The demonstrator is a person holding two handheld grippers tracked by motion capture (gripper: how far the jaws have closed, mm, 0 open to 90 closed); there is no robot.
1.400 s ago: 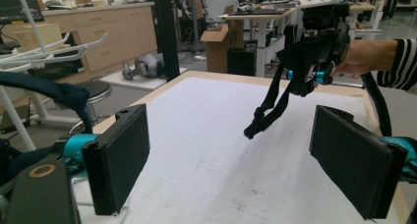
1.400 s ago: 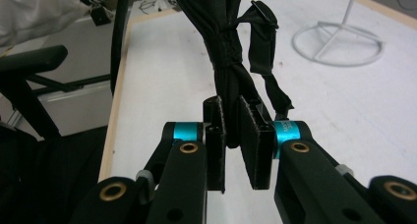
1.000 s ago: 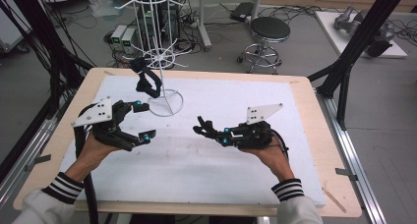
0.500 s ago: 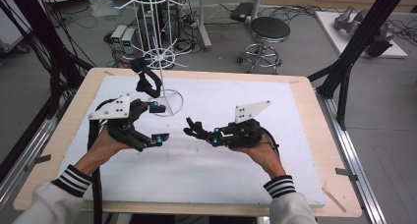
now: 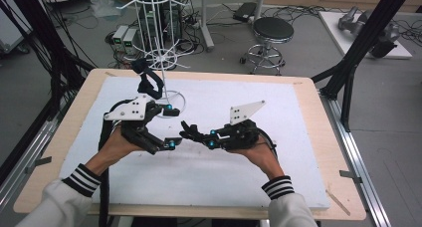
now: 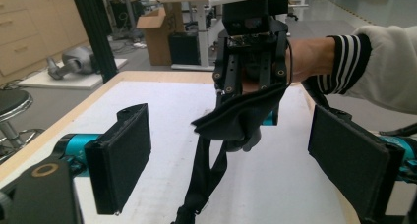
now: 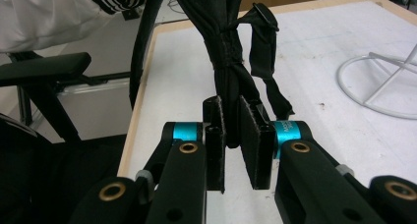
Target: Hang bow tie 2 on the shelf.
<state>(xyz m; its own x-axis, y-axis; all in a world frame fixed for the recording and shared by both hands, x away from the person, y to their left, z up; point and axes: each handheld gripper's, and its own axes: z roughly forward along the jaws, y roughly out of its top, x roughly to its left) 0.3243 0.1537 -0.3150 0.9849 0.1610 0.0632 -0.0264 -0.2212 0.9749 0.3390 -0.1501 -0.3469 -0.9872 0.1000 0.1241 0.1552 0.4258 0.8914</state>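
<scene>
A black fabric piece with straps point(image 5: 190, 132) hangs off the tips of my right gripper point(image 5: 205, 136), over the middle of the white mat point(image 5: 288, 117). In the right gripper view the jaws of that gripper point(image 7: 231, 117) are shut on the bunched fabric point(image 7: 227, 47), and a loose strap dangles beside it. My left gripper point(image 5: 170, 126) is open just left of the fabric. Seen from the left gripper point(image 6: 231, 157), its two pads stand wide apart either side of the drooping fabric point(image 6: 238, 118), not touching it, with the right gripper point(image 6: 251, 52) behind.
A white wire rack point(image 5: 161, 48) stands at the mat's back left, its ring base point(image 7: 373, 86) near the grippers. A second black fabric item point(image 5: 148, 82) hangs on it. A wooden border point(image 5: 318, 137) frames the mat. A stool point(image 5: 271, 30) is beyond the table.
My left gripper has moved right and my right gripper, still holding the fabric, has moved left, so the two now nearly meet at mid-table.
</scene>
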